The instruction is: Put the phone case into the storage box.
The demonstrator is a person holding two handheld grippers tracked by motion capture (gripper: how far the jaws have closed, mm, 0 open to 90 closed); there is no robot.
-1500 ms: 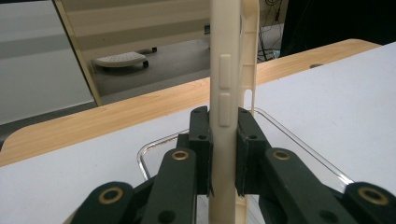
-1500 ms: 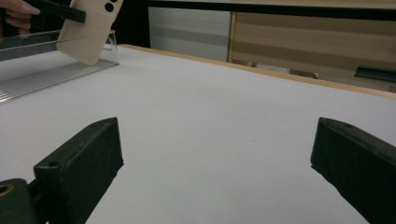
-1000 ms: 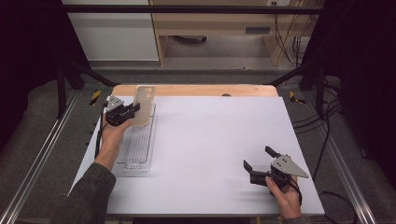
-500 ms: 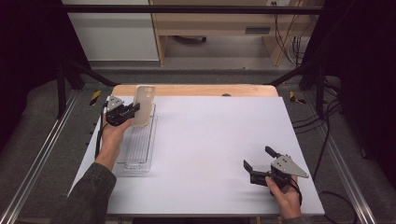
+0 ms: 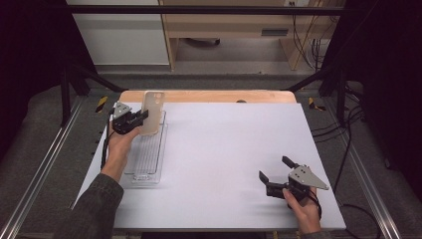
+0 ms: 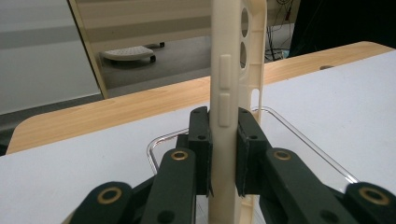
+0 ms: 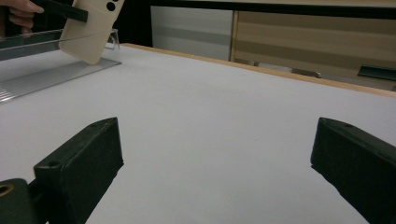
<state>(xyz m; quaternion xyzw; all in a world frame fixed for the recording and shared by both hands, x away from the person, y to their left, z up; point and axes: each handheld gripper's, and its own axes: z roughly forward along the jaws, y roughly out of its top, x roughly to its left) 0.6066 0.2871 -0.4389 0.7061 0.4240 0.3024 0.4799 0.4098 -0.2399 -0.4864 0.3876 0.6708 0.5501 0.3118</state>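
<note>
The phone case [image 6: 233, 93] is cut off at the top and bottom edges of the left gripper view, and its gripped section is covered by the pads [image 6: 201, 149]. In the right gripper view, its upper end is cropped by the frame. The clear tray [image 5: 149, 149] is partly hidden under the left hand [image 5: 122, 142].

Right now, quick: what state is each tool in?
Left tool: closed on the edges of the cream phone case, held upright over the clear tray.
Right tool: open, holding nothing.
</note>
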